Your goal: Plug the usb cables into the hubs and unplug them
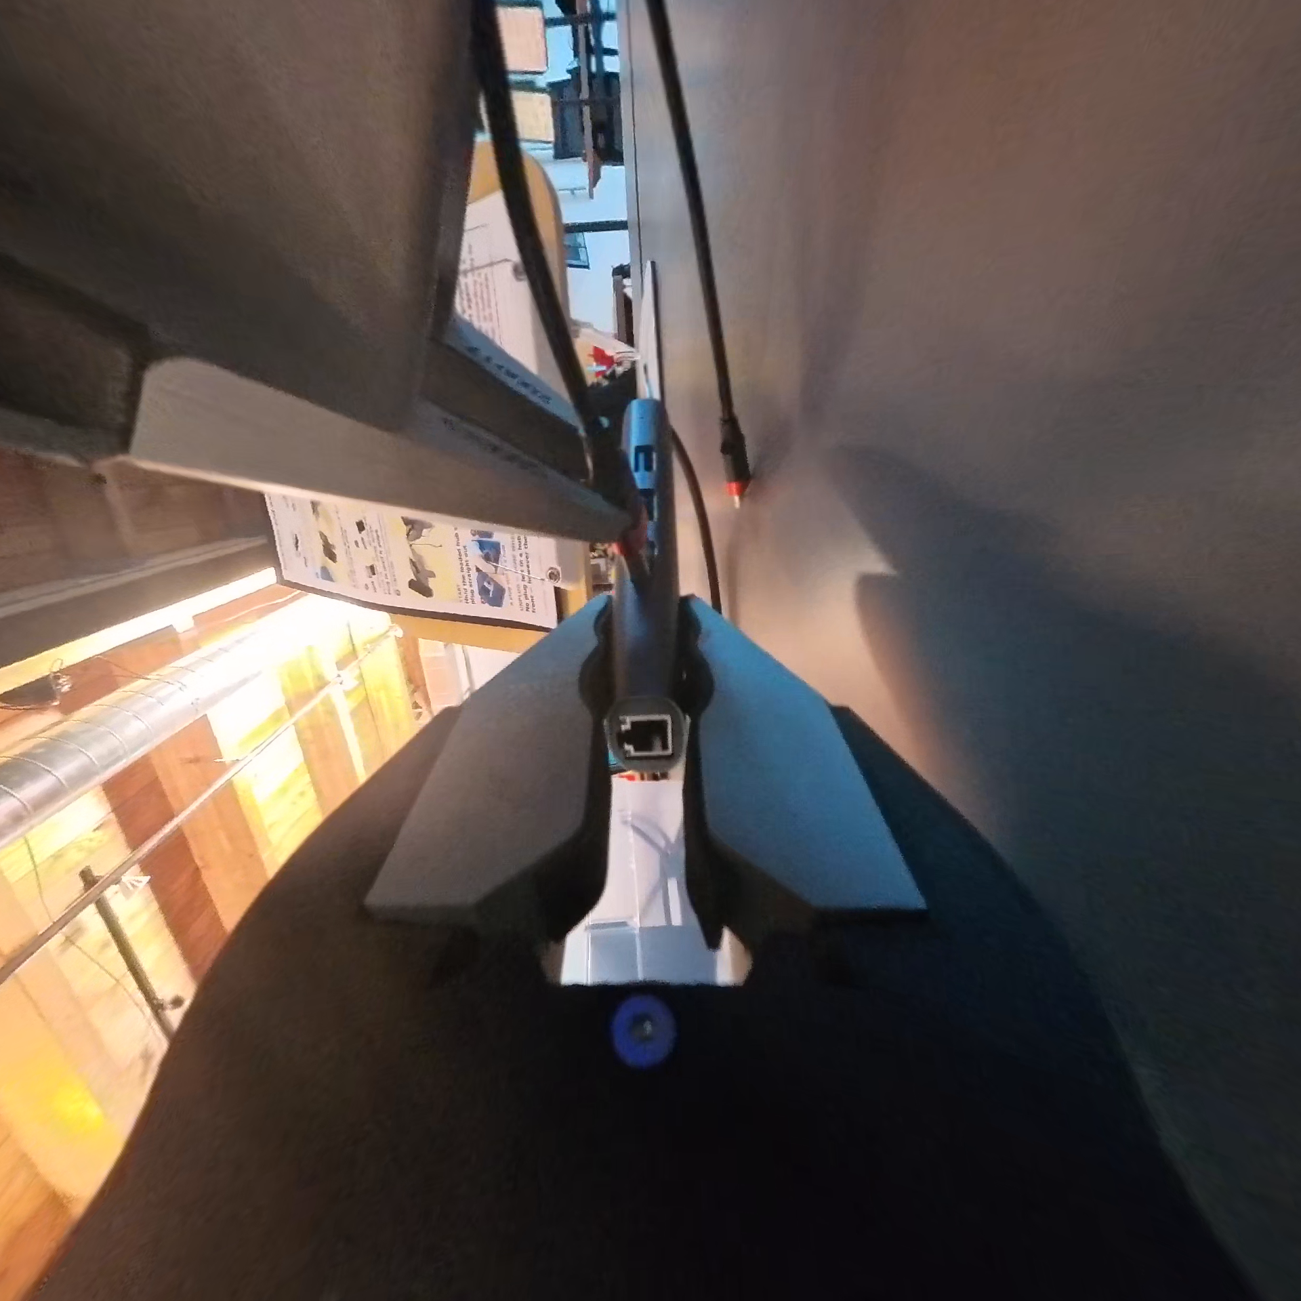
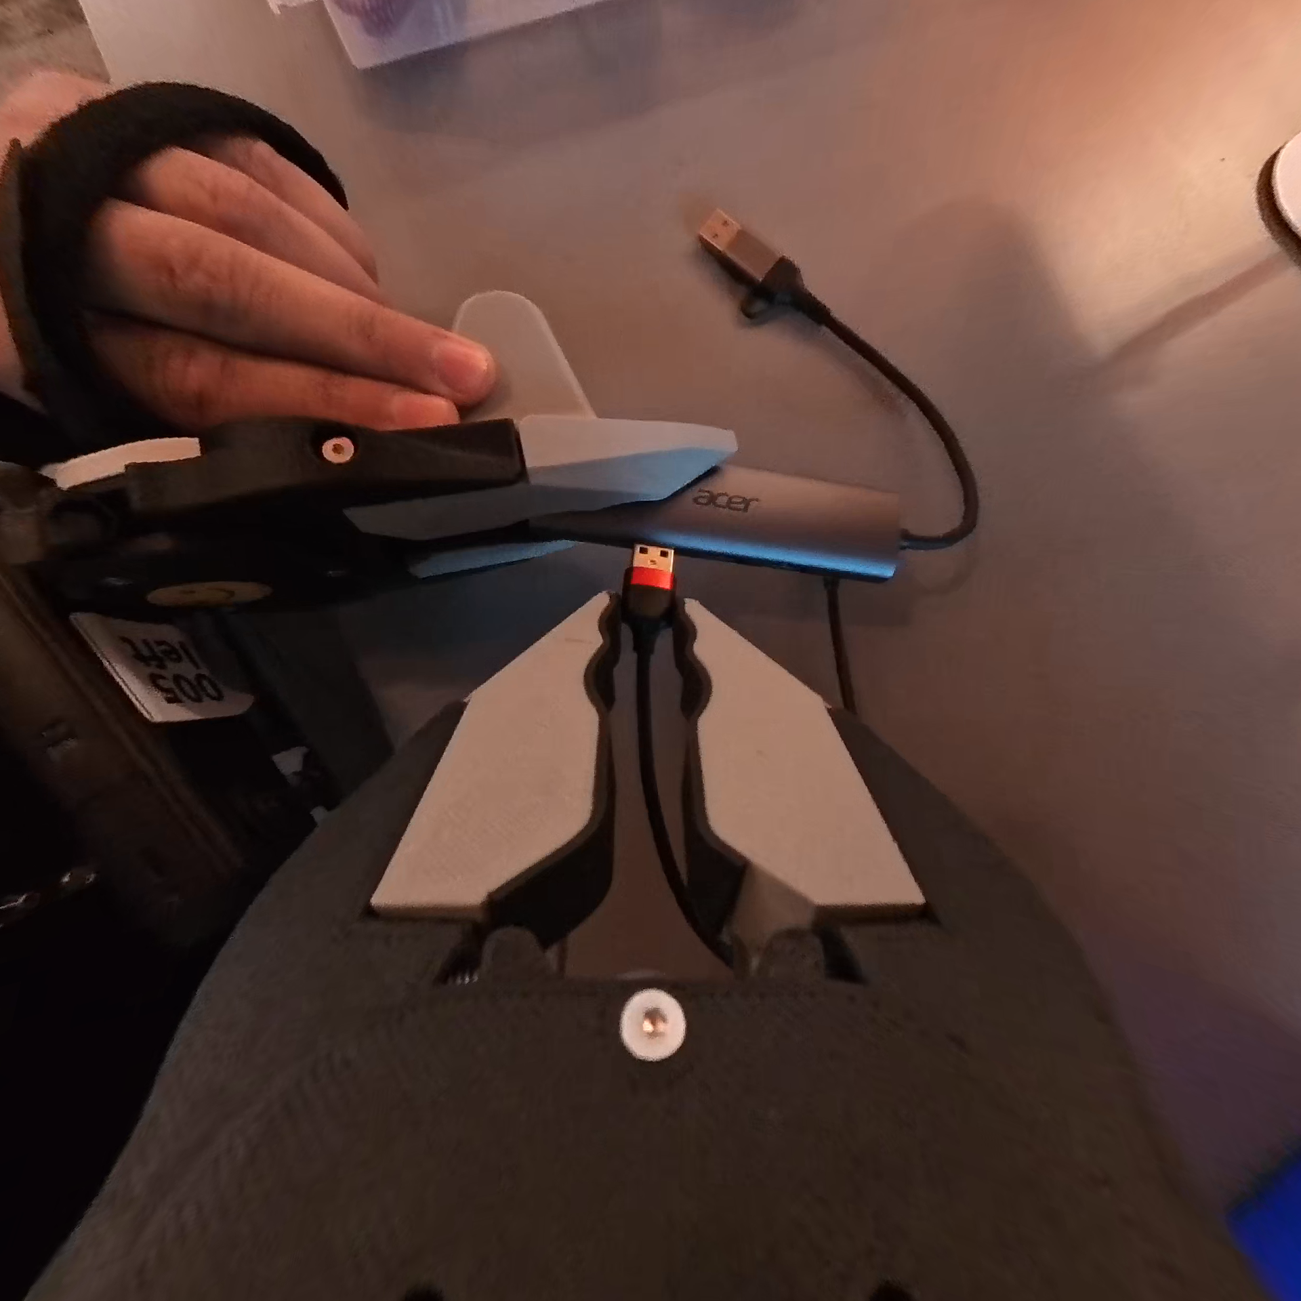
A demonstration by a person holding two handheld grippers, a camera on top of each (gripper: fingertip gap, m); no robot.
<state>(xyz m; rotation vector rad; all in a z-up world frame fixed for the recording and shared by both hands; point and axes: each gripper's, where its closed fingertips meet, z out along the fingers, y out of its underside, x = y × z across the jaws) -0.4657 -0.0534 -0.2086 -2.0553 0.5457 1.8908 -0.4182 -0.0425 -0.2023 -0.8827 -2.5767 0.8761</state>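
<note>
Both claws pinch: left gripper (image 2: 535, 521) steadies the hub (image 2: 795, 521) while right gripper (image 2: 646, 609) lines the USB plug (image 2: 651, 563) up with its port.

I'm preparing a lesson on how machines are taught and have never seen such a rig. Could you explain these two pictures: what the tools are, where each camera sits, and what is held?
A person holds two hand-operated grippers, each with a camera looking along its fingers. The left view shows the left gripper shut on a grey USB hub. The right view shows the right gripper shut on a black cable with a red-collared USB plug, its metal tip right at the hub's side. The person's hand works the left gripper there. The hub's own plug lies loose on the grey table.
</note>
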